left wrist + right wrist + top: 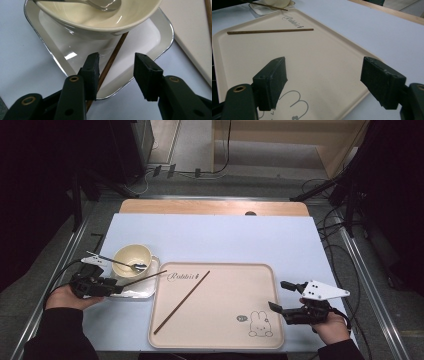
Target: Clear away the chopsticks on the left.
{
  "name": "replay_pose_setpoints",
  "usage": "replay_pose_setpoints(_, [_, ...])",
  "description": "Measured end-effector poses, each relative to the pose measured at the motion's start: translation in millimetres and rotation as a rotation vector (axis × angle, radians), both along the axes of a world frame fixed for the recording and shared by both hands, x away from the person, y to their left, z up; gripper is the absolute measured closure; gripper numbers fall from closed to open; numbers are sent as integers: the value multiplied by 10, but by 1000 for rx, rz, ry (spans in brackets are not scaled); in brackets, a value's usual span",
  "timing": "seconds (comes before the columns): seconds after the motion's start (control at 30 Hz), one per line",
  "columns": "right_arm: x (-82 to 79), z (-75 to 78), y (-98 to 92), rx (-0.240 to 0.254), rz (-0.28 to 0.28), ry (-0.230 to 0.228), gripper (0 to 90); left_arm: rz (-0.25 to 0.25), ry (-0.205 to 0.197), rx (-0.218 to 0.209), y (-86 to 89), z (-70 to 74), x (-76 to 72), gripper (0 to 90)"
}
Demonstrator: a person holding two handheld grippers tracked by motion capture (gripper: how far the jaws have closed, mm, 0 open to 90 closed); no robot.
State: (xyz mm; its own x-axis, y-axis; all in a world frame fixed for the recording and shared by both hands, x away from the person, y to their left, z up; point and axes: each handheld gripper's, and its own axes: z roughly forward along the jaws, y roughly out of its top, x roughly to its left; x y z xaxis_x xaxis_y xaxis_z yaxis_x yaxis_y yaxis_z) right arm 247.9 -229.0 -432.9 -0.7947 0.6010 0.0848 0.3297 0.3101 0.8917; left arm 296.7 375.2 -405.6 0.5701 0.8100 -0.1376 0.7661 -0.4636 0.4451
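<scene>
Left gripper [116,72] jaws part-open around a chopstick [111,58], which touches the seven o'clock pad, unclamped, right gripper [323,82] wide apart, empty, bowl [100,18] at twelve o'clock.

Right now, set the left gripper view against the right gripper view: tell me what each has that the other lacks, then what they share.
The left gripper view has a close look at the cream bowl with a spoon in it, standing on the small white dish, and the left gripper with one chopstick between its jaws, the pads not yet pressing on it.

The right gripper view has the right gripper open over the beige tray, the rabbit drawing, and a second chopstick lying on the tray.

Both include the pale blue mat, the small white dish and part of the beige tray.
</scene>
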Motion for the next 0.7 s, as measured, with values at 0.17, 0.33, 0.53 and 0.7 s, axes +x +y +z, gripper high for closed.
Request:
replay_pose_setpoints(0.17, [-12,1,-14,-3,-5,1,209,-8,7,6,6,-52,29,599])
replay_pose_setpoints(0.33, [-29,2,-32,2,-10,1,209,-24,27,18,-10,-111,62,611])
replay_pose_setpoints(0.53, [-40,2,-47,1,-16,0,209,-45,25,35,-19,-156,72,646])
replay_pose_setpoints(0.7, [-43,2,-52,0,-17,0,209,-49,38,50,-9,-200,81,662])
